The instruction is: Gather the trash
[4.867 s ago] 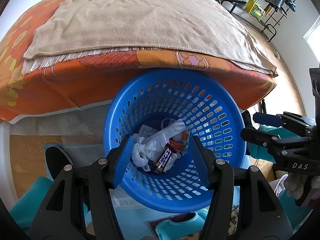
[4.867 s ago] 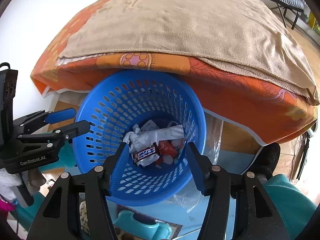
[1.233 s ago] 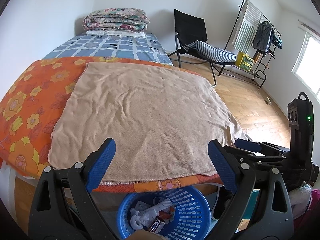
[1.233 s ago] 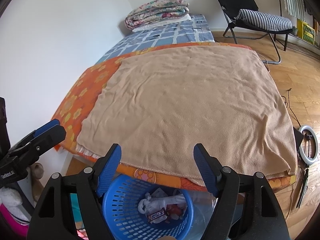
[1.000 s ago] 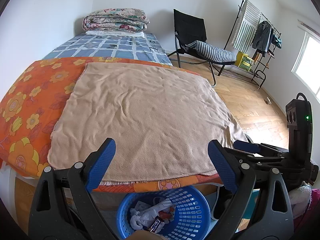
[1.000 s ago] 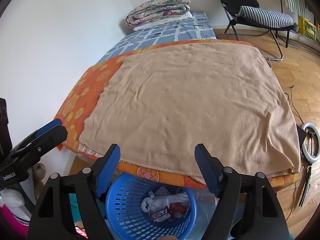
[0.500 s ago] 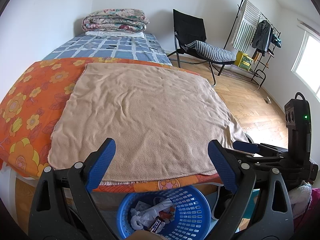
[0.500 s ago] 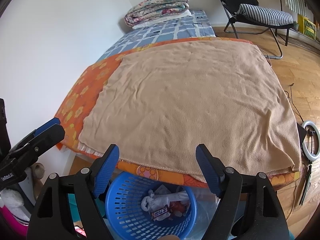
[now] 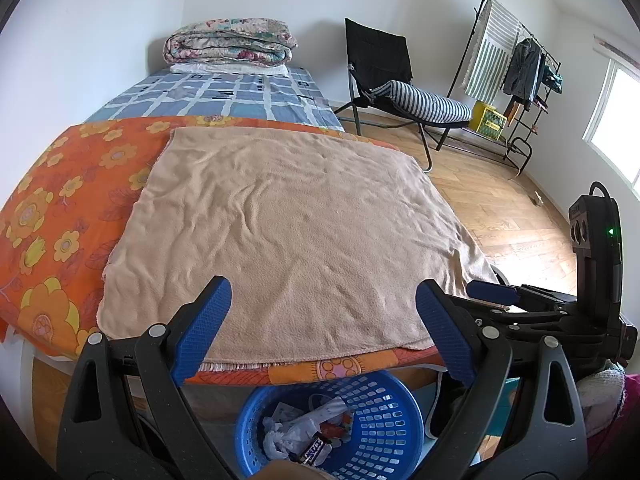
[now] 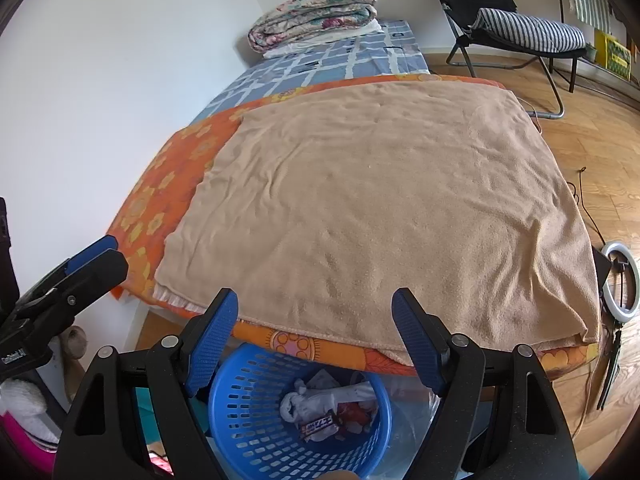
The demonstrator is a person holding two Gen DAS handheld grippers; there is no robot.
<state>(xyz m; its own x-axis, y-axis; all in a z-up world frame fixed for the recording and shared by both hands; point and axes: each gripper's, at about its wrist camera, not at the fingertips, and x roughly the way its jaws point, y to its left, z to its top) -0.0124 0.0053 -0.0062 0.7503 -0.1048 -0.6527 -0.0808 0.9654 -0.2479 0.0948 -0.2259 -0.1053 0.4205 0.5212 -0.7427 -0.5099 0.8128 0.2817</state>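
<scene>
Hovering side by side above the foot of the bed, both grippers are released and hold nothing: the left gripper [image 9: 322, 320] has its blue-padded fingers spread wide, and the right gripper [image 10: 314, 332] stands open in the same way. Below them, on the floor against the bed's edge, sits the round blue perforated plastic basket [image 10: 248, 432], partly tucked under the overhang of the orange flowered bedsheet [image 9: 52, 216]. The trash lies in the basket: crumpled white paper [image 10: 298, 402], a brown chocolate-bar wrapper [image 10: 320, 424] and some red scraps [image 10: 354, 412]. Spread over the sheet is a beige fleece blanket [image 9: 288, 232], and no litter shows on it in either view. Farther back lie a blue checked cover [image 9: 224, 96] and a folded floral quilt [image 9: 230, 42]; a black folding chair with a striped cushion [image 9: 400, 88] stands on the wooden floor.

Judging from this, the collecting looks finished or close to it, and the step in hand is a last survey of the bed. The next move calls for scanning the blanket's folds and the floor beside the bed for any missed piece; if one turns up, a gripper must come down over it, close on it, and carry it over the basket rim before letting go.
</scene>
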